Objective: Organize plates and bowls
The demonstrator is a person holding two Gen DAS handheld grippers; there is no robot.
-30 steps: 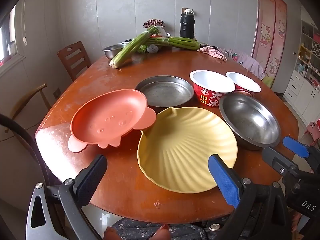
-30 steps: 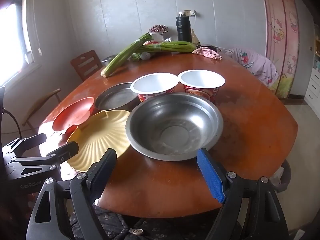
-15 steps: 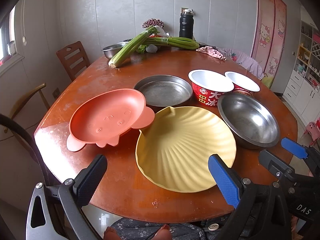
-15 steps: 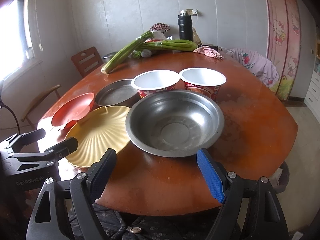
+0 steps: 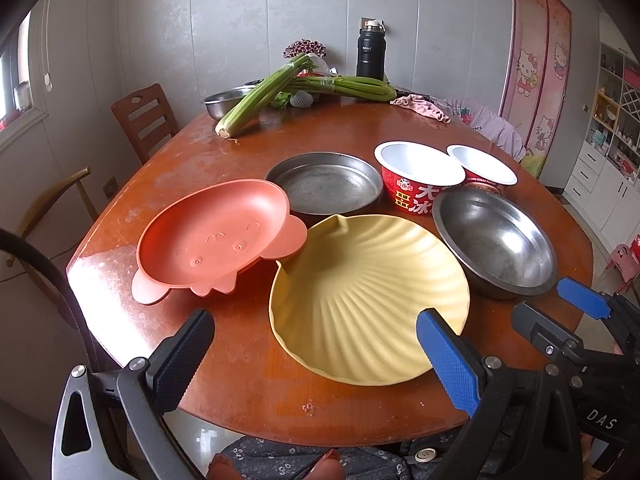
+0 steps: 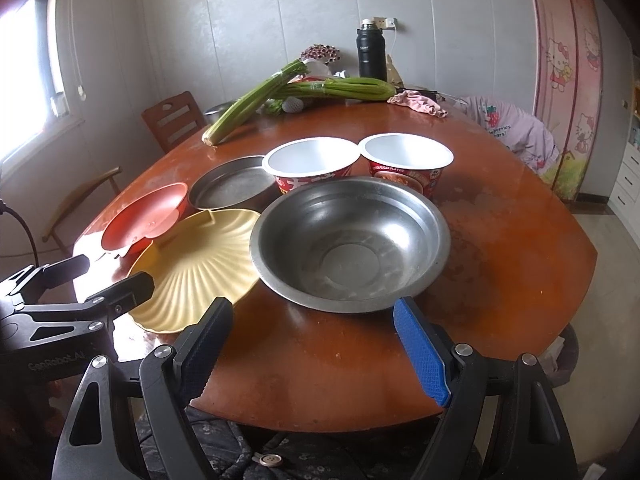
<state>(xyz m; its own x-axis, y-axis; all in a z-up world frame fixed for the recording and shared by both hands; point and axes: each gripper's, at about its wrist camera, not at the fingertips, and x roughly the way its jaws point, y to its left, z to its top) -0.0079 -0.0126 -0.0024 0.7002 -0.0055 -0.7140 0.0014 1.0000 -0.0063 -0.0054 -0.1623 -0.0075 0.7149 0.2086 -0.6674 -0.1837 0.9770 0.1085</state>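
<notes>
On the round wooden table (image 5: 352, 128) lie an orange animal-shaped plate (image 5: 212, 236), a yellow shell-shaped plate (image 5: 368, 300), a flat steel pan (image 5: 324, 186), a steel bowl (image 5: 496, 240) and two red paper bowls (image 5: 418, 174) (image 5: 482, 168). My left gripper (image 5: 316, 350) stands open at the table's near edge, over the yellow plate's near rim. My right gripper (image 6: 314, 338) is open just short of the steel bowl (image 6: 350, 240), nothing between its fingers. The yellow plate (image 6: 200, 268) and orange plate (image 6: 146, 216) lie to its left.
Celery bunches (image 5: 256, 100), a small steel bowl (image 5: 224, 102), a black flask (image 5: 370, 54) and a pink cloth (image 5: 420, 104) sit at the far side. Wooden chairs (image 5: 144, 120) stand left of the table. The person's lap is below the near edge.
Both grippers have shifted very slightly; the dishes sit a touch higher and left in the left wrist view. Nothing on the table has moved.
</notes>
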